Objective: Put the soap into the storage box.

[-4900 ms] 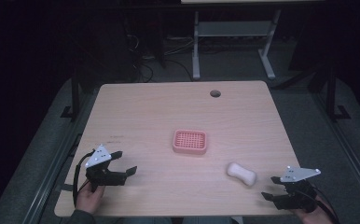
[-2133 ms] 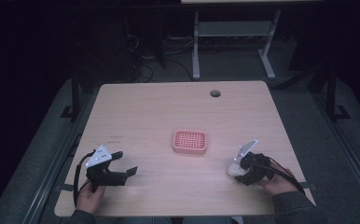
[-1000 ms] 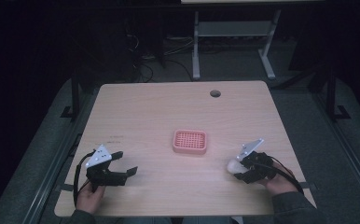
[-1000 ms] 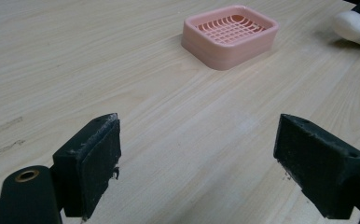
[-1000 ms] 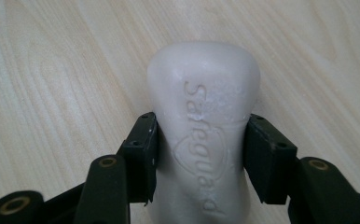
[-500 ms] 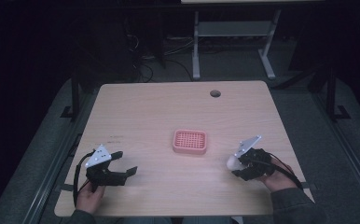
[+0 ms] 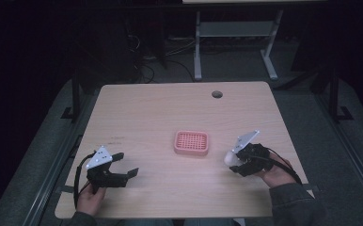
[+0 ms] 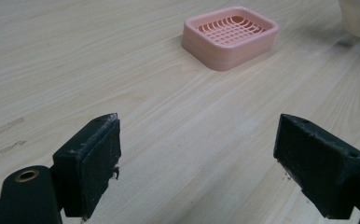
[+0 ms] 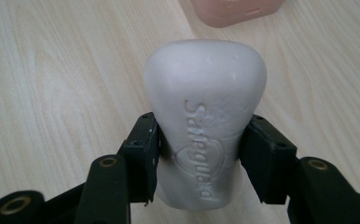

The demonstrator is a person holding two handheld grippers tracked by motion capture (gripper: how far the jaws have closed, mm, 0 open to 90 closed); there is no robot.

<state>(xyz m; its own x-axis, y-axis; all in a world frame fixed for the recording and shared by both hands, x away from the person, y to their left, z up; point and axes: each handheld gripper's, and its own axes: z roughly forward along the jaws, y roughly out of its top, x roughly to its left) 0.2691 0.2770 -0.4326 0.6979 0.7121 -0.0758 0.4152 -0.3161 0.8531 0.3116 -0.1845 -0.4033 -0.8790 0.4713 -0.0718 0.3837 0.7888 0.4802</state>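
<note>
In the high view, a white soap bar (image 7: 230,157) is held by the right gripper (image 7: 240,160) just right of the pink soap dish (image 7: 192,143) on the table (image 7: 170,108); the left gripper (image 7: 118,165) is seen wide apart, near the table's front left. In the left gripper view, its jaws are spread over bare wood, with the dish (image 8: 230,36) beyond. In the right gripper view, the bar (image 9: 205,116), embossed "Safeguard", is clamped between both jaws.
</note>
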